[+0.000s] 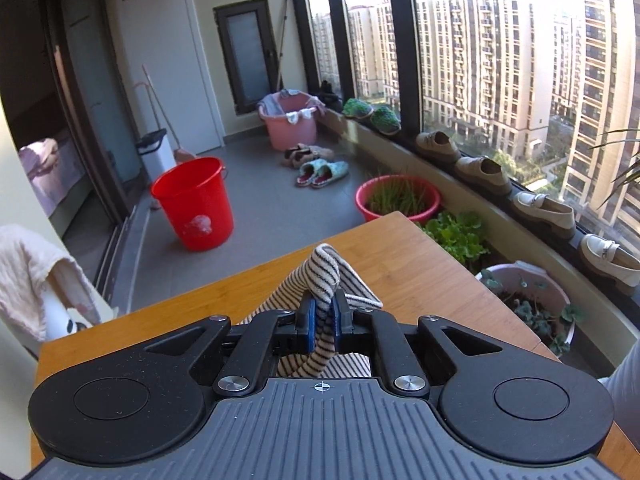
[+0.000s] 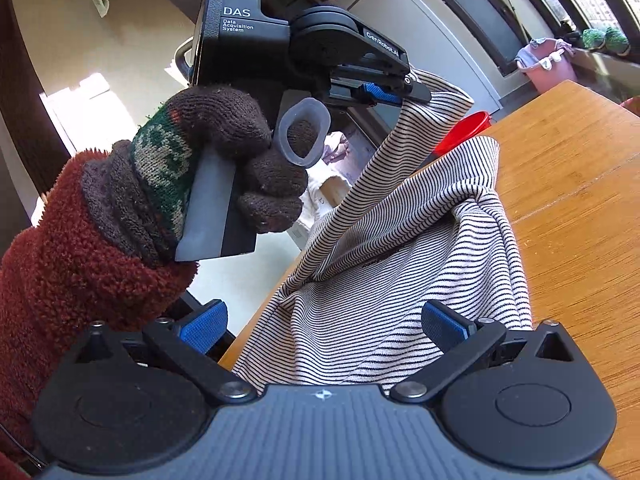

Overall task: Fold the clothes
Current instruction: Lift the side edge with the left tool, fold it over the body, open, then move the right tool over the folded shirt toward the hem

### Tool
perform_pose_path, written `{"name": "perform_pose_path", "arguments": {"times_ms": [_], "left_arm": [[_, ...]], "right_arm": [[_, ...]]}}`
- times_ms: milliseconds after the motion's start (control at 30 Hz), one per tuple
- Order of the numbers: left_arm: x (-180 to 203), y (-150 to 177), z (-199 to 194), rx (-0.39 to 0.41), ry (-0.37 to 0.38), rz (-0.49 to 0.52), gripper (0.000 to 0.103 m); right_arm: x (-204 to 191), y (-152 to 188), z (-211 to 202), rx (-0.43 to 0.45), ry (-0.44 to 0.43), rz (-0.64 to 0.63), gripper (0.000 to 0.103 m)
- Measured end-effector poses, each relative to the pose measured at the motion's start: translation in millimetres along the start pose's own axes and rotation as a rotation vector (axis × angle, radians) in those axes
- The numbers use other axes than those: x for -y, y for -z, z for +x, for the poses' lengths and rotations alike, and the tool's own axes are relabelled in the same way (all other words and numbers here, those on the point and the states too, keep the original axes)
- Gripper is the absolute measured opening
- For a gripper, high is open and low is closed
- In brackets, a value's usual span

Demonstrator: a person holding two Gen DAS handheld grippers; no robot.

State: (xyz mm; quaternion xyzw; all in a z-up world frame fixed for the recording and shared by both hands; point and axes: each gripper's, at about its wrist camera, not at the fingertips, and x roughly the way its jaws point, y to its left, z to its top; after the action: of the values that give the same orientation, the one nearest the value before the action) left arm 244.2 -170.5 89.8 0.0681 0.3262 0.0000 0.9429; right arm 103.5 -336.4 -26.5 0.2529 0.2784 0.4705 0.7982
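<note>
Striped garment (image 1: 326, 276) pinched in left tool (image 1: 324, 316) — right tool (image 2: 326, 326) agape

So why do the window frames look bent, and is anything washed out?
Left wrist view: the fisheye lens bows the dark window frame, and the sky past the beige tower blocks is blown white. Right wrist view: a sunlit patch on the cream wall glares; the wooden table looks tilted.

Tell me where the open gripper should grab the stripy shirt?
Probably the bunched edge of the striped shirt lying between the right gripper's open fingers, coming straight in from the near side. The left gripper already pinches the opposite corner up high.
</note>
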Motion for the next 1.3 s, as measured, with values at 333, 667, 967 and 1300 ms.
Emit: {"name": "perform_pose_path", "arguments": {"times_ms": [333,667,967,1300], "left_arm": [[-19,2,-21,0.031,0.167,-0.151,0.026],[-57,63,-84,0.019,0.11,-0.141,0.077],[-103,175,-93,-0.066,0.095,-0.286,0.09],[-116,216,-85,-0.015,0.085,-0.331,0.099]], "right_arm": [[5,-2,3,-0.025,0.028,0.031,0.103],[6,-4,12,-0.074,0.112,0.048,0.103],[3,-1,12,-0.081,0.148,0.034,0.103],[-17,1,18,-0.125,0.226,-0.056,0.103]]}}
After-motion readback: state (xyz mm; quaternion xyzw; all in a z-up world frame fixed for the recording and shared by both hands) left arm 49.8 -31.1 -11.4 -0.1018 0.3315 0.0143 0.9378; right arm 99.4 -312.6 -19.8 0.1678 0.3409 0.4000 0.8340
